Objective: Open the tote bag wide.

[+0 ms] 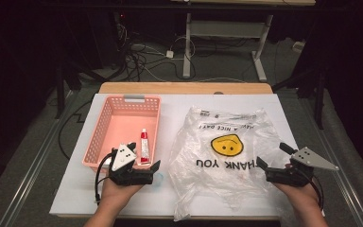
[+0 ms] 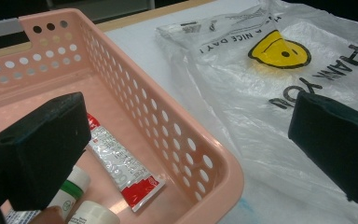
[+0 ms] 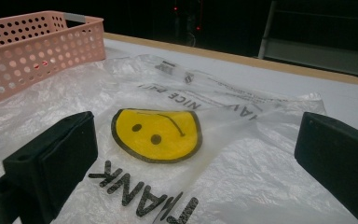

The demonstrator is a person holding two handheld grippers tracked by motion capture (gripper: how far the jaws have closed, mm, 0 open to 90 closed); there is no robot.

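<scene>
Two grippers, both spread wide and empty: left gripper (image 1: 146,174) lower left by the pink basket (image 1: 105,124), near the tube (image 1: 144,146) lying inside; right gripper (image 1: 272,171) lower right on the plastic bag (image 1: 227,142). Start step; next likely grab tube, open bag.

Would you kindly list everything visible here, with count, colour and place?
basket: one, pink, perforated, left on the table
tube: one, red and silver, lying in the basket
bottles: two white ones, at the basket's near end beside the tube
plastic bag: one, clear, yellow smiley, black print, flat right of the basket
table: one, white cover, wooden far edge
left gripper: one, black, jaws open, at the basket's near corner
right gripper: one, black, jaws open, over the bag's right edge
</scene>
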